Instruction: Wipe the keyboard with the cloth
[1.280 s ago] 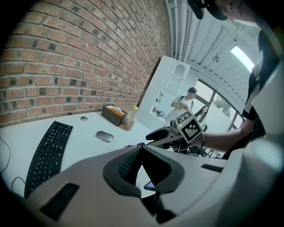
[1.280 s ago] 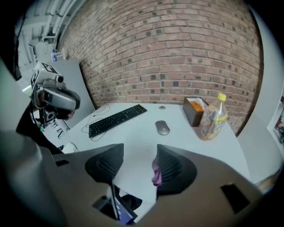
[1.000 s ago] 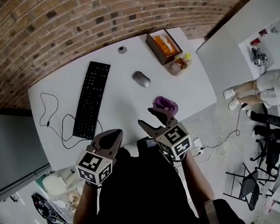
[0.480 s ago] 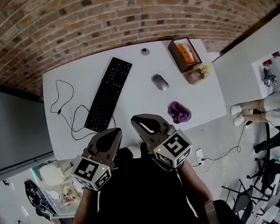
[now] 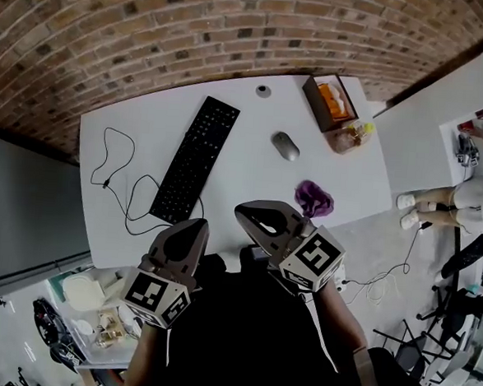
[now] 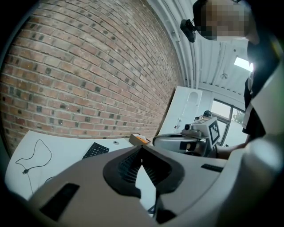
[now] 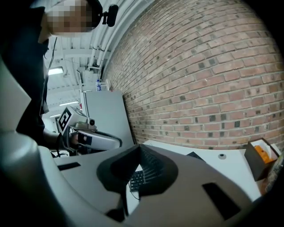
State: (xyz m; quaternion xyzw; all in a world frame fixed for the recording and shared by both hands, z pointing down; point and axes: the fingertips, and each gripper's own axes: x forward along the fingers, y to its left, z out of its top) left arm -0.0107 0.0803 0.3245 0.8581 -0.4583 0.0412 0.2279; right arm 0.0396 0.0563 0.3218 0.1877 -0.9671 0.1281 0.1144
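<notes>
Left tongs (image 5: 195, 226): pressed together, empty, at the near edge of the worktop (image 5: 243, 167).
Right tongs (image 5: 243, 211): just closed, tips together, nothing between them.
Keyboard (image 5: 196, 160): ahead of left tongs, lying askew, apart from both.
Cloth (image 5: 313, 200): purple, bunched, right of right tongs, untouched.
Mouse (image 5: 285, 146): beyond right tongs.

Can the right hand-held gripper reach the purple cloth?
Probably yes. The purple cloth lies uncovered close beside the right hand-held gripper, nothing between them; its jaws, just closed on nothing, must open first.
</notes>
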